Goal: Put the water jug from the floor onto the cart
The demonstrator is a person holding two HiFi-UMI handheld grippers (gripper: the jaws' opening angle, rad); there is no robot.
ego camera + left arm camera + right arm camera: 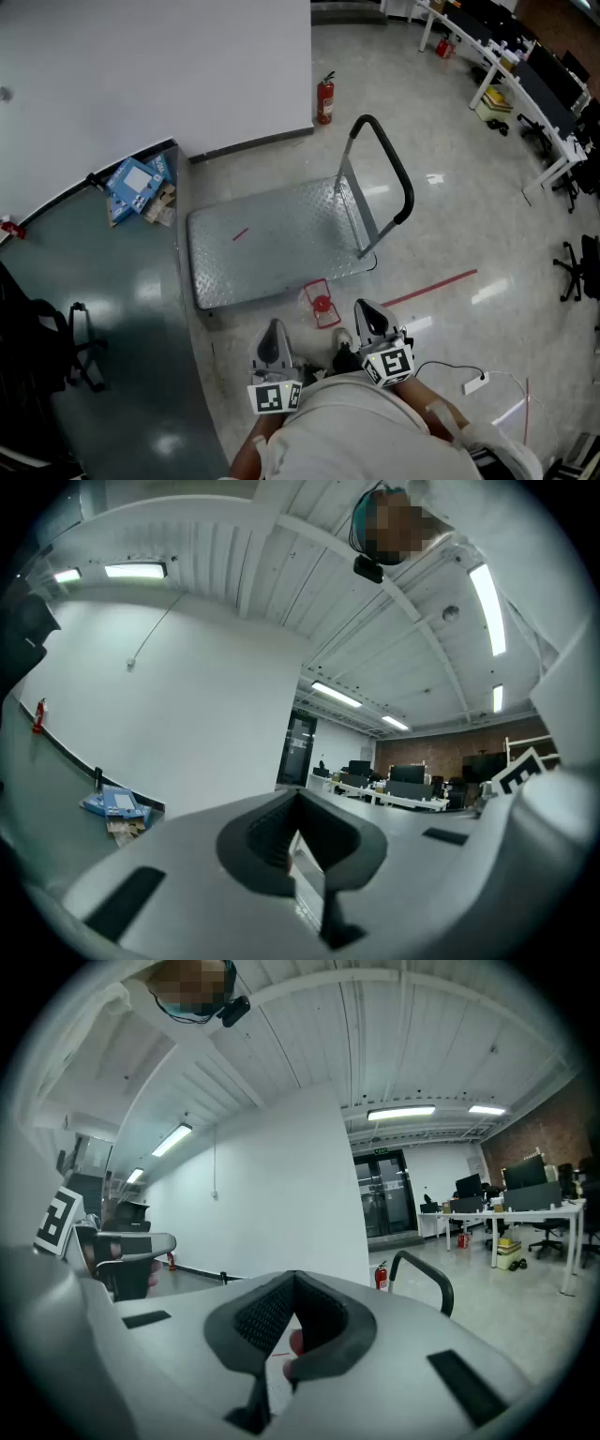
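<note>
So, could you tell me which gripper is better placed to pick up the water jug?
Right, I'd say. The water jug lies on the floor beside the cart, closer to the right gripper than the left gripper. Both are shut, so it would need opening first.

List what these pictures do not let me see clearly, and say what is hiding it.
- Water jug: the head view shows it from above only; how full it is cannot be told. In the right gripper view only a red bit shows between the fingers.
- Cart: right gripper view, deck mostly hidden behind the right gripper; only the handle shows.
- Blue box: head view, print too small to read.
</note>
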